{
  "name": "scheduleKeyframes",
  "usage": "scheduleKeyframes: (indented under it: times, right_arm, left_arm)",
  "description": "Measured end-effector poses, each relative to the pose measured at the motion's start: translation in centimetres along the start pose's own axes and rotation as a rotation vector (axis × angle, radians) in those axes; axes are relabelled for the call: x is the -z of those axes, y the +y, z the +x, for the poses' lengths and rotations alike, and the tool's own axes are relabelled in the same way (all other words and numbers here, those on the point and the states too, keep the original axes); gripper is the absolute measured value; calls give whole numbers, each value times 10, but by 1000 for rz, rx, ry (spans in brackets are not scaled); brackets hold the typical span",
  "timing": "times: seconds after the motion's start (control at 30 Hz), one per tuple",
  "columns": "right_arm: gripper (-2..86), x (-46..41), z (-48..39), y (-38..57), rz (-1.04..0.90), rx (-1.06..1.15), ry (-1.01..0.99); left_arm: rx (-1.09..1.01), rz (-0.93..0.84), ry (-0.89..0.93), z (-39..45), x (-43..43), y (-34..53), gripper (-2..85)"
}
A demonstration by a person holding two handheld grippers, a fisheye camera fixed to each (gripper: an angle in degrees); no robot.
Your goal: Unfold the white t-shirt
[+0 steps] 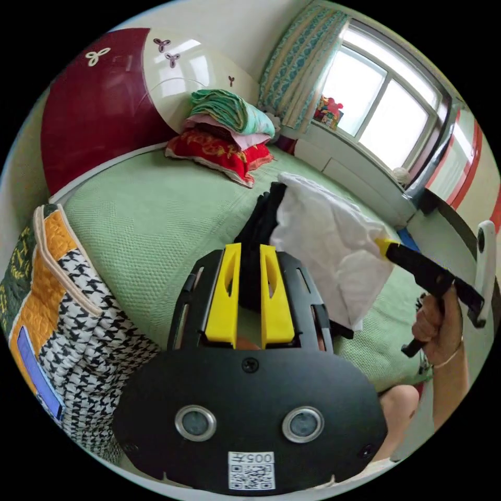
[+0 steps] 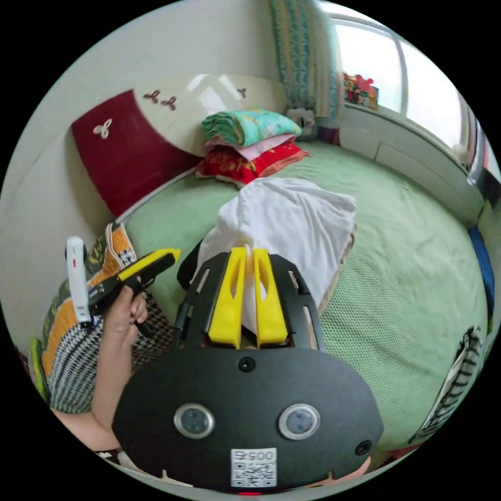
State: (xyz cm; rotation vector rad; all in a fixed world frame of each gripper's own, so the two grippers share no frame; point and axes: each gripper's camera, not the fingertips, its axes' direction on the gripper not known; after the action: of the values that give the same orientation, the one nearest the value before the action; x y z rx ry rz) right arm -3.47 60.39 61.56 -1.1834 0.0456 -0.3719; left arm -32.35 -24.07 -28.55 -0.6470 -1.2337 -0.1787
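White cotton hangs bunched in the centre of both views: the white t-shirt (image 2: 292, 229) is lifted clear of the green bedspread (image 2: 412, 292), pinched at two points.

In the right gripper view, the right hand-held gripper (image 2: 249, 255) sits at lower centre, its yellow jaws drawn close together with a fold of the shirt clamped between them; the cloth rises from the jaw tips and spreads toward the middle of the frame. At the left edge of that frame a hand (image 2: 122, 313) grips the left hand-held gripper, whose yellow tip points toward the shirt (its contact with the fabric is hidden there).

In the left gripper view, the left hand-held gripper (image 1: 250, 250) sits at lower centre with its jaws nearly together on dark cloth (image 1: 258, 224) that runs up to the shirt (image 1: 323, 245); whether any white fabric is caught between them cannot be told. At centre right the other hand-held gripper (image 1: 386, 246) bites the shirt's right edge, held by a hand (image 1: 436, 323) at the right of the frame.

A stack of folded bedding (image 1: 224, 130), green over pink over red, lies in the upper centre against a red and cream headboard (image 1: 99, 104). A houndstooth and orange quilted item (image 1: 62, 323) occupies the lower left, and a window (image 1: 386, 109) with a patterned curtain (image 1: 297, 68) fills the upper right.
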Motion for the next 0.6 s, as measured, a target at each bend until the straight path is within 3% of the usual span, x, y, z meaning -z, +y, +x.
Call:
scheduleKeyframes:
  times: [0.17,0.6]
  right_arm:
    - [29,-4,26,-4,10,-67,9]
    - [131,-51,13,-40,-131,103,-80]
  left_arm:
    - [-114,-24,62,23,-9,-10,79]
    - [-190,-100,116,38,-27,-26,82]
